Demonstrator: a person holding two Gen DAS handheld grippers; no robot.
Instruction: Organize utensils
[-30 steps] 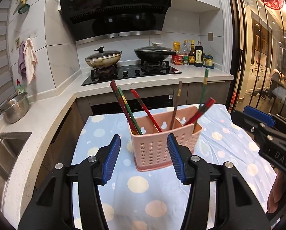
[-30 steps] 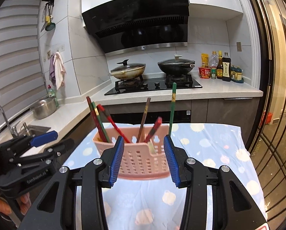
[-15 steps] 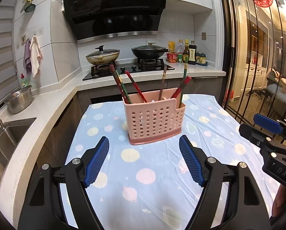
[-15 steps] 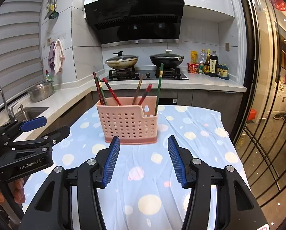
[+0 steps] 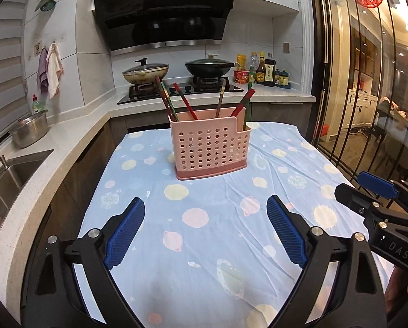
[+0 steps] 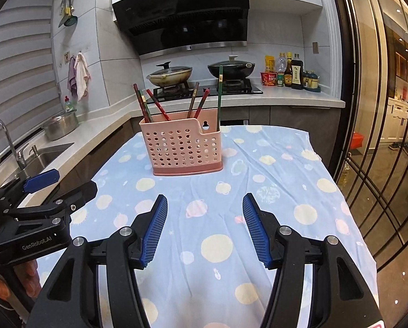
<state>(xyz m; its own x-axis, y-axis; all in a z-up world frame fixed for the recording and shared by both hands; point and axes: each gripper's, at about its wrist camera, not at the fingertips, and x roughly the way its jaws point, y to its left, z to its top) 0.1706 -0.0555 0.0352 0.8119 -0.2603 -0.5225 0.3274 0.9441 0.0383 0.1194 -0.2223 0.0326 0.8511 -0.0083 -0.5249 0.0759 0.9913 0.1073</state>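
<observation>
Two hand-held grippers, left (image 5: pixel 205 232) and right (image 6: pixel 205 228), now farther back from pink perforated plastic utensil caddy (image 5: pixel 209 145) than a second ago | jaws opening, nothing between | caddy at 12 o'clock on cloth-covered desk (image 5: pixel 204 246), chopsticks (image 5: pixel 186 105) upright inside | both angled downward

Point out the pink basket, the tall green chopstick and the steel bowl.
pink basket (image 6: pixel 182 147): right wrist view, perforated front wall.
tall green chopstick (image 6: pixel 219 101): right wrist view, mid shaft.
steel bowl (image 5: pixel 30 129): left wrist view, outer side.
</observation>
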